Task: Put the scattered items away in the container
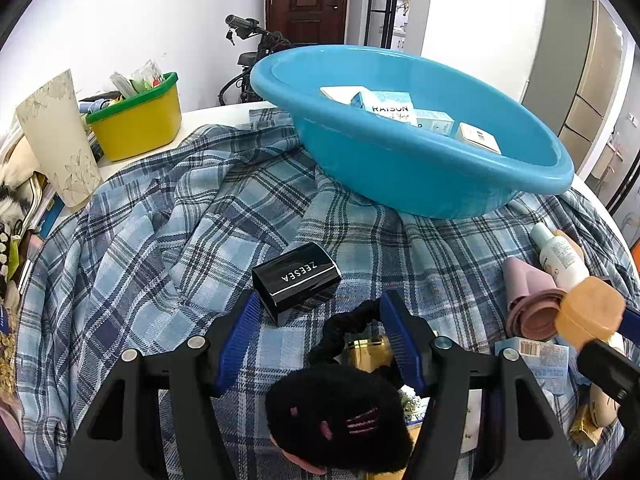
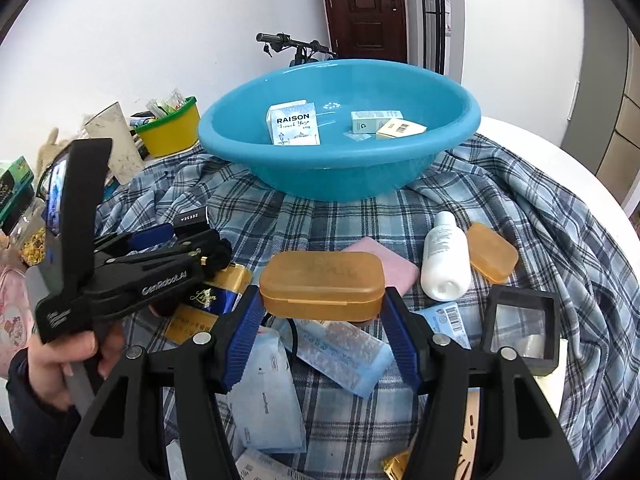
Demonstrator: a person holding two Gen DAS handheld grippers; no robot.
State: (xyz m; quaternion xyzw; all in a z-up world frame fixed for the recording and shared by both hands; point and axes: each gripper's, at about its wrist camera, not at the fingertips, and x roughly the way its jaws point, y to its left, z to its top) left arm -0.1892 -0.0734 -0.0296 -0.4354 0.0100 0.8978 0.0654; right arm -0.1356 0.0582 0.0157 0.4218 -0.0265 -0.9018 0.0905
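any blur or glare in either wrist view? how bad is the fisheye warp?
Left wrist view: the orange soap box in the right claw is smeared with blur at the frame's edge; blue basin is sharp. Right wrist view: sharp overall, mild glare inside the basin; the door frame bows. Both views: black corners, even daylight, soft shadows.

Glossy blue plastic basin (image 2: 340, 152), soft woven plaid cloth (image 1: 168, 216), translucent amber plastic case (image 2: 322, 284), shiny black box (image 1: 296, 276).
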